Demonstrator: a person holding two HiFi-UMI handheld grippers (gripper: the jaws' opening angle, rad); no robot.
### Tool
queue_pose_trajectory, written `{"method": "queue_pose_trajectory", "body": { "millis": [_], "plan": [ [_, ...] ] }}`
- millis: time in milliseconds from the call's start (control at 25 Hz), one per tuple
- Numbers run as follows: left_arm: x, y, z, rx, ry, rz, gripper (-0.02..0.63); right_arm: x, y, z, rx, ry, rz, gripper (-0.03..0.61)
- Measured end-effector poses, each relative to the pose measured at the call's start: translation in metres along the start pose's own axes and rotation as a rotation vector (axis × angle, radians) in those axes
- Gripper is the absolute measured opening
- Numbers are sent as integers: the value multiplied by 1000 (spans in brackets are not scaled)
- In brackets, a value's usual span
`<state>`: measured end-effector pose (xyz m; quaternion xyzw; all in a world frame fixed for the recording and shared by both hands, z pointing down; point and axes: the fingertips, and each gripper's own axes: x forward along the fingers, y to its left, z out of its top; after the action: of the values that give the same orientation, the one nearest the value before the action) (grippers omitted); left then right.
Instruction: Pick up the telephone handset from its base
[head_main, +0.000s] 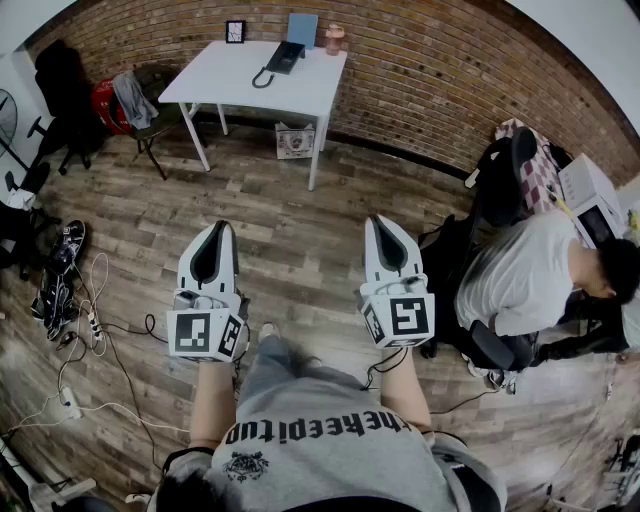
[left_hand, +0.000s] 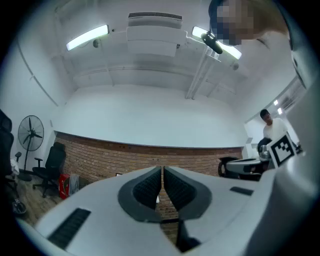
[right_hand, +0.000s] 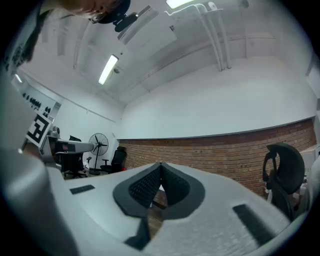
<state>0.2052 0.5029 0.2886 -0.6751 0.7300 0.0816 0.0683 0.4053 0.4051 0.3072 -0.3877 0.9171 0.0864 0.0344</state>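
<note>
Standing well apart from the white table (head_main: 300, 90) at the top centre of the head view, the person holds both tools out over bare wooden floor (head_main: 300, 210). The left gripper (head_main: 218, 230) has its jaws pressed together with nothing between them, and the right gripper (head_main: 381, 222) is likewise closed and empty.

The telephone (head_main: 286, 56) lies near the table's far edge, with its handset apparently on the base; at this size the two cannot be told apart. Its cord (head_main: 262, 78) loops toward the front of the table.

The likeliest trouble is arriving with the jaws closed, so they push the handset instead of taking it. A quick lift could also pull the cord tight and drag the base. A picture frame (head_main: 235, 31), a blue board (head_main: 302, 30) and a pinkish jar (head_main: 334, 39) stand close around the phone, so a wide reach could knock them.

Open floor runs straight up the middle of the frame to the table's front edge. Loose cables (head_main: 90, 310) litter the left side and could trip a foot. A seated person (head_main: 525, 280) and dark chairs crowd the right.
</note>
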Motion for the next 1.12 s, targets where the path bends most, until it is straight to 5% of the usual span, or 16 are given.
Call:
{"method": "queue_pose_trajectory", "body": {
  "millis": [1120],
  "plan": [
    [91, 93, -10, 6, -23, -33, 15, 126, 21, -6, 12, -40, -20, 3]
  ]
}}
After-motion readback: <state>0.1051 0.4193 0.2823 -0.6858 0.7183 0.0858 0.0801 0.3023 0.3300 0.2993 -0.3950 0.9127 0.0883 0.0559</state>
